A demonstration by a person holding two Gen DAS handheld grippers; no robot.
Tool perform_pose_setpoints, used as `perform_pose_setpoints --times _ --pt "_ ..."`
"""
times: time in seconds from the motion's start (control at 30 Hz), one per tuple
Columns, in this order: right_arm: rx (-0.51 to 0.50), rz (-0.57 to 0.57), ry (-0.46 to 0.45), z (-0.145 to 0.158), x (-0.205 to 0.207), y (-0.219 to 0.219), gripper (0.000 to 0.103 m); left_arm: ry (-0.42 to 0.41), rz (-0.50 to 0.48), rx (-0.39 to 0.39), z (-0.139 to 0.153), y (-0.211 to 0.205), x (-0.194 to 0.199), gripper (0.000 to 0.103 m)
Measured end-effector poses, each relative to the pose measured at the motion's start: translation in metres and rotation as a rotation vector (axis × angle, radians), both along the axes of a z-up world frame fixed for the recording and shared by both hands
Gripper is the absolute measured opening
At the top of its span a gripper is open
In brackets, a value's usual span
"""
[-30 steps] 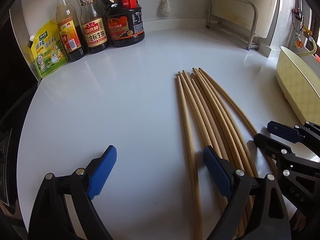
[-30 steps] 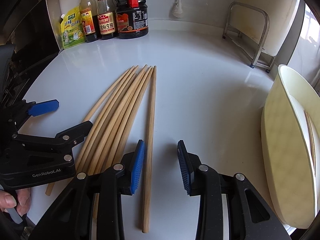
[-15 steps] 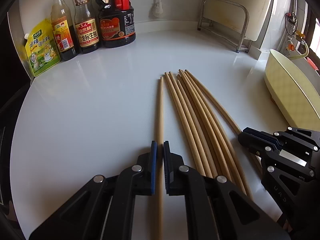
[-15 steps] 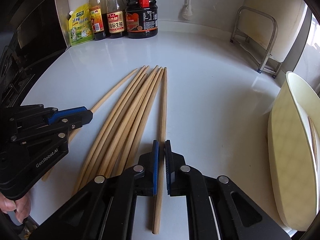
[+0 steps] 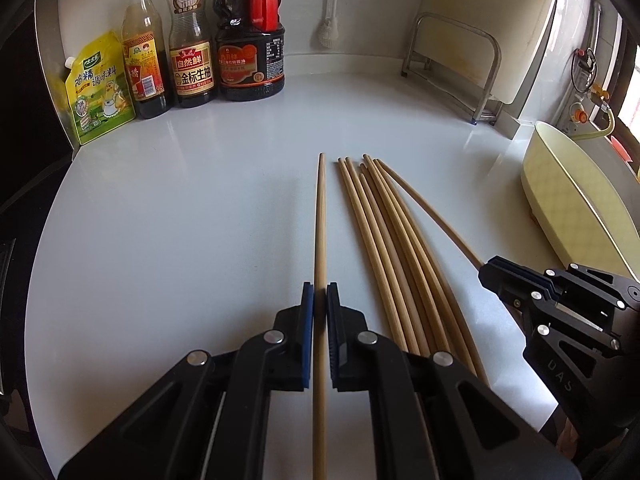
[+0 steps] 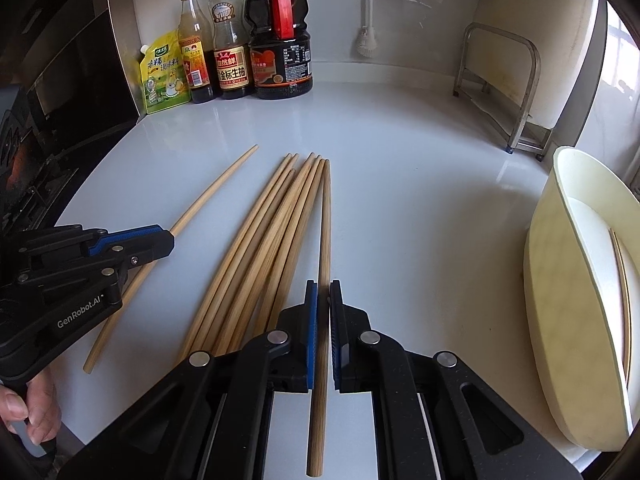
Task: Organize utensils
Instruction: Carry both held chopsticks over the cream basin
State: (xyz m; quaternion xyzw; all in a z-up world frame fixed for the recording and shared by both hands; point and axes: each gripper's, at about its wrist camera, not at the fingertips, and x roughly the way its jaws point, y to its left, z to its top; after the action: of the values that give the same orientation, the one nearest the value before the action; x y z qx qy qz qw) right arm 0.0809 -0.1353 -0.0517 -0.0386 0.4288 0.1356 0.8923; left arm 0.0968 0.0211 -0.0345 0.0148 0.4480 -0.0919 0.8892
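- Left black gripper with blue pads (image 5: 320, 292) clamping a single light wooden chopstick (image 5: 320, 220), set apart from the bundle of wooden chopsticks (image 5: 384, 240) mid-counter.
- Right black gripper with blue pads (image 6: 323, 290) pinching the bundle's outermost chopstick (image 6: 326, 216), nearest the cream oval plastic basket (image 6: 560, 280) sitting at the white countertop's (image 6: 420, 200) right edge.

Four condiment containers are standing in a row at the back corner of the white countertop (image 5: 200, 208): a yellow-green spouted pouch (image 5: 98, 88), a yellow-capped bottle (image 5: 144, 46), a clear bottle of dark sauce (image 5: 191, 40), and a large jug with a red handle (image 5: 250, 36). A metal rack (image 6: 504, 88) is standing by the wall, and a white brush (image 6: 366, 42) is hanging there.
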Motion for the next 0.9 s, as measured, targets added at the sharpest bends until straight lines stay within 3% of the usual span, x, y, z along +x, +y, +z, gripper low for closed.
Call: perform_pose_setpoints --times 0.37,0.43,0.5,0.57,0.8,0.83,0.9 --pt "-0.019 -0.016 0.061 -0.015 0.008 -0.002 0.006 0.011 -0.017 -0.018 -0.007 0.001 0.000 0.007" --pt "-0.036 -0.023 0.053 -0.015 0.008 0.000 0.010 0.012 -0.024 -0.019 -0.008 0.001 0.001 0.007" --pt "-0.053 -0.028 0.050 -0.016 0.010 0.001 0.023 0.012 -0.028 -0.020 -0.010 0.001 0.000 0.007" --pt "-0.059 -0.032 0.047 -0.016 0.013 0.003 0.028 0.013 -0.032 -0.025 -0.011 0.002 0.001 0.007" --pt "-0.099 -0.021 0.019 -0.017 0.029 0.018 0.026 0.018 -0.038 -0.038 -0.013 0.004 0.001 0.007" --pt "-0.094 -0.015 0.021 -0.017 0.030 0.019 0.015 0.018 -0.038 -0.038 -0.013 0.004 0.001 0.007" --pt "-0.116 -0.006 0.013 -0.018 0.029 0.023 0.006 0.015 -0.037 -0.037 -0.012 0.005 0.001 0.007"
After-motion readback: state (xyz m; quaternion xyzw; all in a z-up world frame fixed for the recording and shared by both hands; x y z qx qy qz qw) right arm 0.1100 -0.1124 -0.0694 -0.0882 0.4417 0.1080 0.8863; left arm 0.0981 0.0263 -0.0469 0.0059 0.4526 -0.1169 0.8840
